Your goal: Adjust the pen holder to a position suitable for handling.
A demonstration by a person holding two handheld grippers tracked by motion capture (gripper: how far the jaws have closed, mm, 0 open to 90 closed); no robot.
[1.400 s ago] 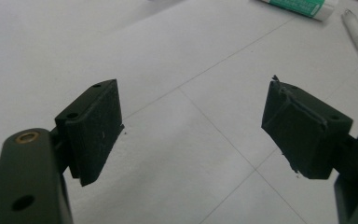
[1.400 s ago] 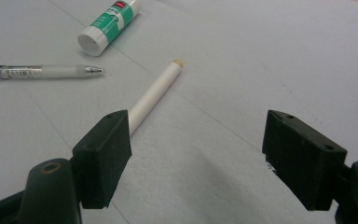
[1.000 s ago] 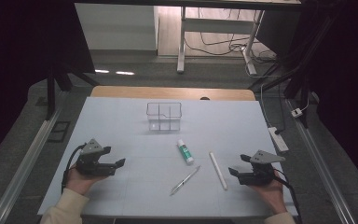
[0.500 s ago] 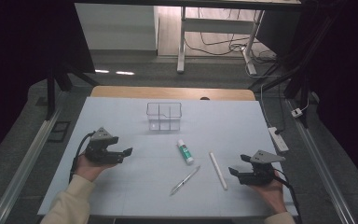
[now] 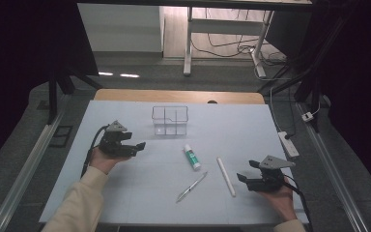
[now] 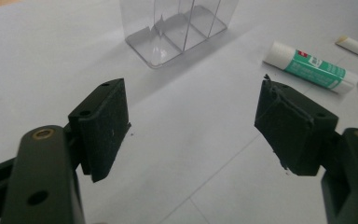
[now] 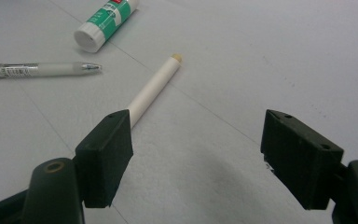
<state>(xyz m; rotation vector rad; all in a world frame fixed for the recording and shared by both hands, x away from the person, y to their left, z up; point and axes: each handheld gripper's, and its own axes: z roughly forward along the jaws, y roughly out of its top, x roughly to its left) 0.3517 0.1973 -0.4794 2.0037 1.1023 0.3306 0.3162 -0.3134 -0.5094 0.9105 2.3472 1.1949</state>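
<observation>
My left gripper point(image 5: 139, 146) hovers over the left of the white table, jaws pointing right toward a clear divided box point(image 5: 170, 121). Its jaws have just been closing a little but still stand open with nothing between them point(image 6: 191, 130). The box point(image 6: 182, 28) lies ahead of it, a green-and-white glue stick point(image 6: 314, 65) to the right. My right gripper point(image 5: 247, 170) rests open near the front right. A white stick point(image 7: 154, 86) runs from beside its left jaw, not gripped. The glue stick point(image 5: 192, 157), white stick point(image 5: 225, 176) and a silver pen point(image 5: 192, 187) lie mid-table.
The white table sheet point(image 5: 125, 193) ends at a wooden strip at the back. A power strip point(image 5: 288, 144) lies off the right edge, with cables and dark stands beyond. Metal rails run along both sides of the table.
My left hand has moved away from the front edge, up the table and rightward toward the clear box. The right hand and the items on the table have stayed put.
</observation>
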